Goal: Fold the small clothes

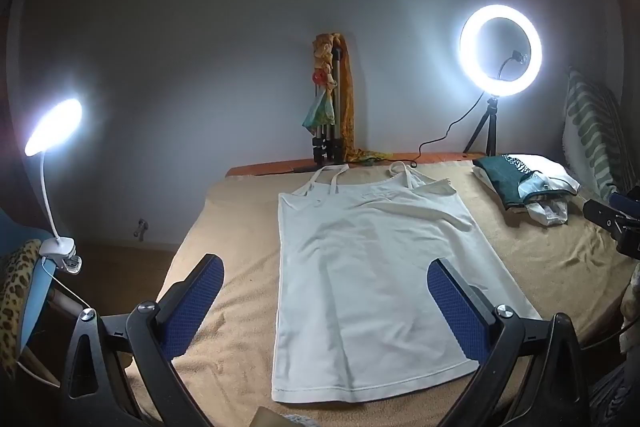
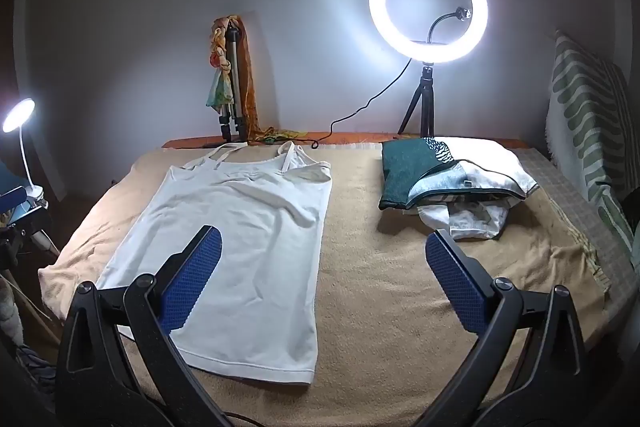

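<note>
Top (image 1: 360, 287): white strappy top, spread flat on the left half of the bed, straps toward the wall, hem toward the cameras; a few creases across the chest, hem edge lying straight.
Bed (image 2: 380, 287): tan blanket over the whole surface; its left edge falls away just beside the top's left side, while a broad bare strip of blanket lies between the top's right side and the pile.
Cushion (image 2: 588, 131): green-striped, upright along the bed's right edge.
Pile (image 2: 448, 179): folded green and white clothes at the far right of the bed, well apart from the top.
Ring light (image 2: 428, 5): lit, on a small tripod at the bed's far edge, behind the pile.
Tripod (image 2: 232, 83): folded, draped with a scarf, against the wall just beyond the straps.
Lamp (image 1: 54, 127): lit, clipped off the bed's left side.
Left gripper (image 1: 324, 295): jaws spread wide, empty, raised over the top's lower half near the hem.
Right gripper (image 2: 324, 271): jaws spread wide, empty, raised over the top's right edge and bare blanket.
</note>
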Tool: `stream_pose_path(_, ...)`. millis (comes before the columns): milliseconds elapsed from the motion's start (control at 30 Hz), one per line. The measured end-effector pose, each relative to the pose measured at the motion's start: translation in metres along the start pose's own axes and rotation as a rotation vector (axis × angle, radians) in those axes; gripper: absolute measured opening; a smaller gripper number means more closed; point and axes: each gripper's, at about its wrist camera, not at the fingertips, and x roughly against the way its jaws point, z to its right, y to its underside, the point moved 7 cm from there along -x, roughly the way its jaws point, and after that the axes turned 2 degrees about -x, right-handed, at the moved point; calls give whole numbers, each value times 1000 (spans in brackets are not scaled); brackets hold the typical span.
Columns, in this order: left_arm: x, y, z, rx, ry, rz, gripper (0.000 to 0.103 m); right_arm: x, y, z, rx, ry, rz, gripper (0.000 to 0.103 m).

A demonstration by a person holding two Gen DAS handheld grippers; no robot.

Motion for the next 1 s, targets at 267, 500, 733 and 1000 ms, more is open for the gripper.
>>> stream_pose_path(267, 0, -5, -7, 19, -6, 9, 103, -3, -1, 2, -6, -6, -5, 103)
stream_pose_path(500, 3, -3, -9, 39, -21, 16, 103, 1, -1, 1, -2, -6, 12, 103)
stream_pose_path(733, 6, -4, -10, 45, -21, 24, 103, 1, -1, 1, -4, -8, 13, 103)
stream_pose_path(1000, 6, -6, -11, 45, -20, 24, 103, 1, -1, 1, -3, -9, 13, 103)
